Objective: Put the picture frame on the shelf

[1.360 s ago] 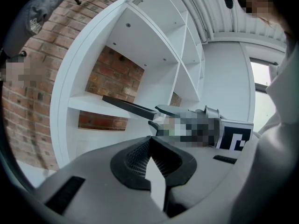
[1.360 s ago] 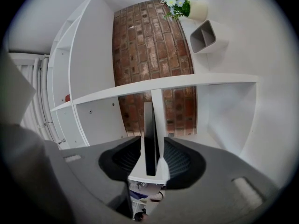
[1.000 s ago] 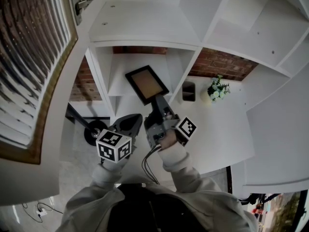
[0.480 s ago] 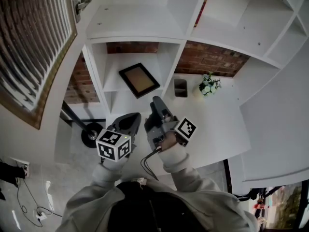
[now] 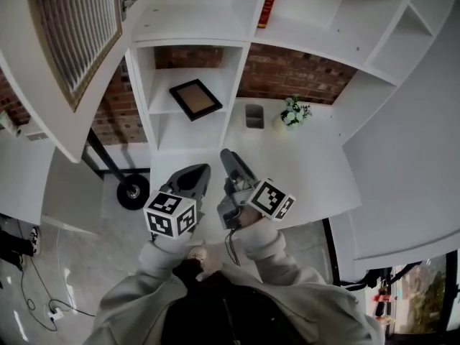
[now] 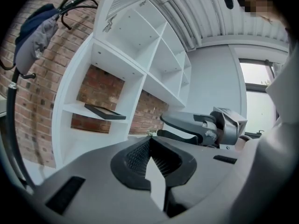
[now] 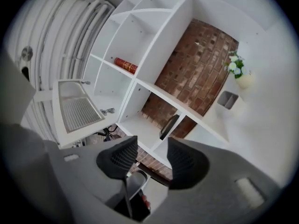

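The frame [image 5: 195, 99] sits upper left of centre in the head view. It is inside the left bay of the white shelf [image 5: 167, 106], on the middle board with brick wall behind it. In the left gripper view it looks to lie flat on that board, turned a little askew, with nothing touching it.

Both grippers are low in the centre of the head view, well apart from the frame and over the desk [image 5: 309, 171]. The left gripper [image 5: 195, 175] has its pads pressed together on nothing. The right gripper [image 5: 227, 157] has its jaws standing wide and just starting to close. The gap between them is empty, and through it we see only the shelf and the frame far beyond.

We judge the placing step to be done: the frame is on the shelf and free of both grippers. What is left seems to be only to draw back and rest.

If the frame is meant to stand upright, the next move would call for more:
- reaching the right gripper back into the bay;
- taking the frame by an edge;
- tipping it up against the brick without knocking the bay's side walls.

The plant [image 5: 293, 111] and the small holder [image 5: 254, 116] to the right are clear of that path.
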Available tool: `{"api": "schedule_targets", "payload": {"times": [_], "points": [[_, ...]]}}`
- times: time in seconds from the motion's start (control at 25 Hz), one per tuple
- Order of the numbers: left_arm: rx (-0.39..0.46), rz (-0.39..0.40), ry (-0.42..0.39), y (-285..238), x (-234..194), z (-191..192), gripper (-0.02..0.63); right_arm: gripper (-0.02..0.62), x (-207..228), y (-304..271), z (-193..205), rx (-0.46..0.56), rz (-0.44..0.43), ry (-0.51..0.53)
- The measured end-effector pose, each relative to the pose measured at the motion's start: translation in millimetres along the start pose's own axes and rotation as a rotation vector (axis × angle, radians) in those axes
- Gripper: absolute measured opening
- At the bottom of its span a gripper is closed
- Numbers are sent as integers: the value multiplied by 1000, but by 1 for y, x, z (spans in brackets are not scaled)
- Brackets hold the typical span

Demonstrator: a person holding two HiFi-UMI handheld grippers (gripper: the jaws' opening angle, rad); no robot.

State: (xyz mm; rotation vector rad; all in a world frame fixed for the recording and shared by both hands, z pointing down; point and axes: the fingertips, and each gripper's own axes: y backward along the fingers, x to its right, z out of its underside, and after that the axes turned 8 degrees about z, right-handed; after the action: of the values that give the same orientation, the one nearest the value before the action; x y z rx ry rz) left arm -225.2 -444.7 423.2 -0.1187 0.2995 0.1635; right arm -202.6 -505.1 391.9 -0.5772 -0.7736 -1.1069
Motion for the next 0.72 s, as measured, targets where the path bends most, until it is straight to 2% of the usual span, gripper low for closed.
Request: {"api": "schedule_targets", "payload": {"times": [0.08, 0.2, 0.32, 0.48, 0.72], "points": [[4, 0, -2, 4, 18, 3, 3, 141, -4, 22, 2, 11, 18, 77], [10, -4, -7, 9, 46, 8, 3, 81, -7, 57, 4, 33, 57, 220], [4, 1, -8, 14, 74, 19, 3, 36, -9, 90, 8, 44, 72, 319], [-5, 11, -11, 23, 112, 38, 3, 11, -11, 133, 16, 58, 86, 411], [-13, -9, -36, 39, 151, 69, 3, 5, 2, 185, 36, 73, 167, 572]]}}
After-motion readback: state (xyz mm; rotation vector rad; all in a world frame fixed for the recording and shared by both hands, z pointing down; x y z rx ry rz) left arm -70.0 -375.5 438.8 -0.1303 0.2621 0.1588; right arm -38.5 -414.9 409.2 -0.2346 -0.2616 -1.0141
